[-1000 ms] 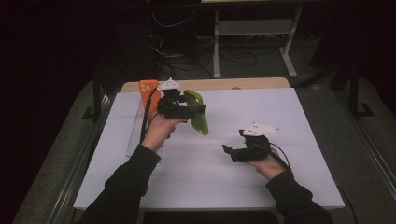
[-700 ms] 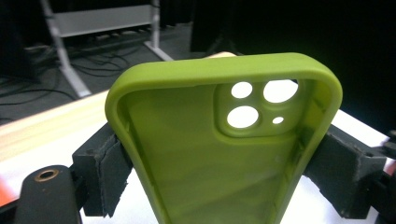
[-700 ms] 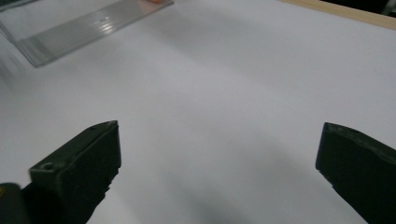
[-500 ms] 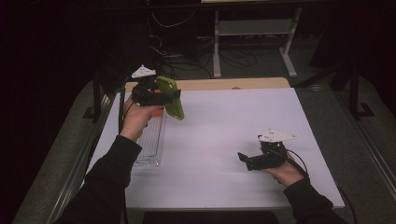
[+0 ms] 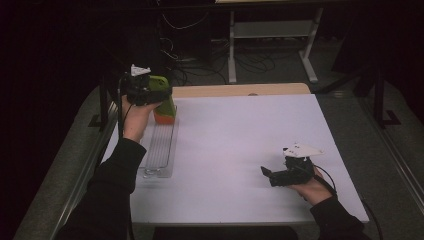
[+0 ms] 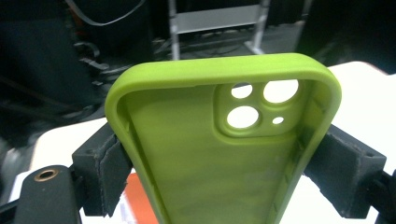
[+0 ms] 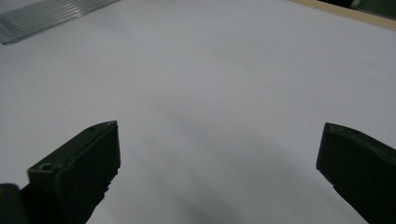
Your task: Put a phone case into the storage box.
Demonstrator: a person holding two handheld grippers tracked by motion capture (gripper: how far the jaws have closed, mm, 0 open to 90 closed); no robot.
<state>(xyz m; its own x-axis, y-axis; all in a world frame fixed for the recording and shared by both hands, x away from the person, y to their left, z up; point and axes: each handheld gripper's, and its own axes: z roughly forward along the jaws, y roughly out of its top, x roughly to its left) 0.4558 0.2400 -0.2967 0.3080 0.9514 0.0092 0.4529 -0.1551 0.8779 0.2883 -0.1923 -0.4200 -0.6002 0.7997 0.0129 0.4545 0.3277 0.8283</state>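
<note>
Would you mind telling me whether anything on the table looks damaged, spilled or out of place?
Nothing stands out. The left gripper holds the green phone case squarely by its sides, and the case looks intact. The clear tray lies flat along the table's left edge, and the right gripper is open over bare tabletop.

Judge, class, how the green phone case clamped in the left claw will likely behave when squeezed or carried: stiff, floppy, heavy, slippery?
The green phone case looks thin-walled and hollow, so probably light. Its rounded, matte rim suggests soft rubbery material, likely flexing under the left claw yet resisting slip.
</note>
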